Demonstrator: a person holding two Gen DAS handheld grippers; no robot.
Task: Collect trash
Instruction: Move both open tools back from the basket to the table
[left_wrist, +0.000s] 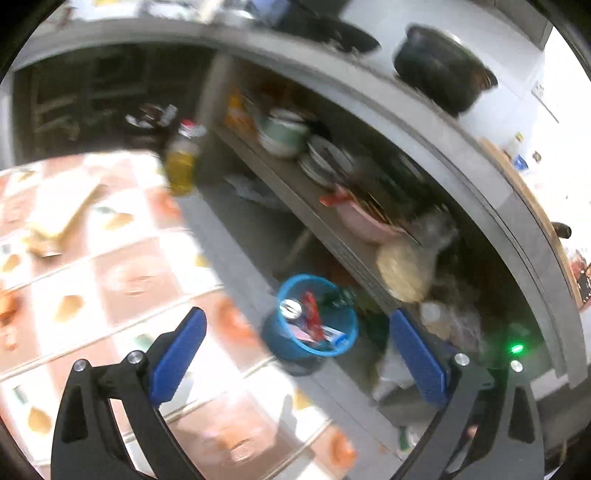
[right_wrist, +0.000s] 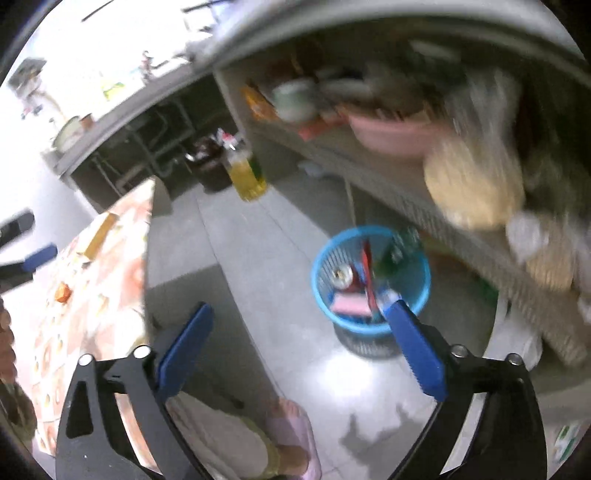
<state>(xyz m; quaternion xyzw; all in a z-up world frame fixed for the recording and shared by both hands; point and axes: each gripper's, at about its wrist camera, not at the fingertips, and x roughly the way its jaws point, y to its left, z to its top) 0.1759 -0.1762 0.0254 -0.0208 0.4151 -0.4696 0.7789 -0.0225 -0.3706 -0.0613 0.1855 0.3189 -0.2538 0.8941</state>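
A blue mesh waste basket stands on the grey floor below a shelf. It holds a can, a red wrapper and a pink pack. My left gripper is open and empty, high above the table's corner and the basket. My right gripper is also open and empty, with the basket just beyond its right finger. Paper scraps and a yellow box lie on the patterned tablecloth. Both views are blurred.
An oil bottle stands on the floor by a dark bin. The shelf holds bowls, plates and a pink basin. A black pot sits on the counter. A person's slippered foot is below my right gripper.
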